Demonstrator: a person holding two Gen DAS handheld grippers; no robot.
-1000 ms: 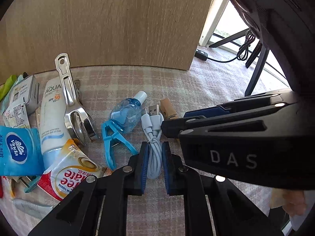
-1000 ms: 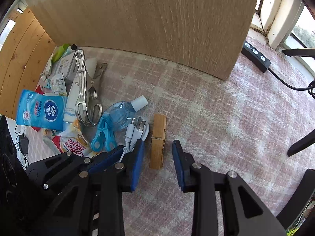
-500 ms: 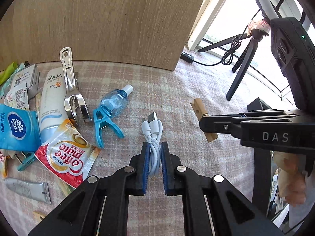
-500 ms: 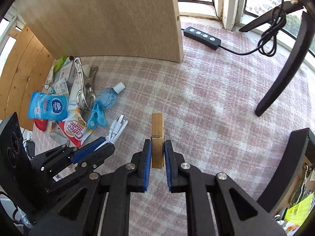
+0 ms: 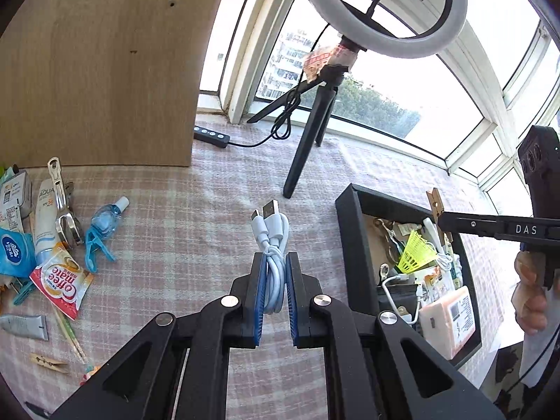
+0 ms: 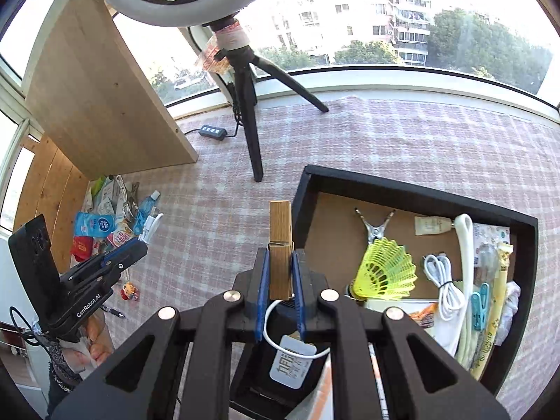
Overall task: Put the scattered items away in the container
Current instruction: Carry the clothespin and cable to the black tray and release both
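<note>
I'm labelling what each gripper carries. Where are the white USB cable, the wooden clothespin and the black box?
white USB cable (image 5: 271, 241), left wrist view, coiled middle.
wooden clothespin (image 6: 280, 234), right wrist view, upper half.
black box (image 6: 413, 192), right wrist view, far rim.

Bench (image 5: 196, 217): covered in pink checked cloth. Lying directly on it were a black box (image 6: 413, 189), a ring-light tripod (image 6: 250, 112), an upright wooden board (image 5: 94, 70), a black inline switch (image 5: 211, 136), and a scatter comprising blue spray bottle (image 5: 106, 215), blue clip (image 5: 92, 248), coffee sachet (image 5: 61, 281), tissue pack (image 5: 12, 253), sunscreen tube (image 5: 43, 220), wooden peg (image 5: 49, 362).
</note>
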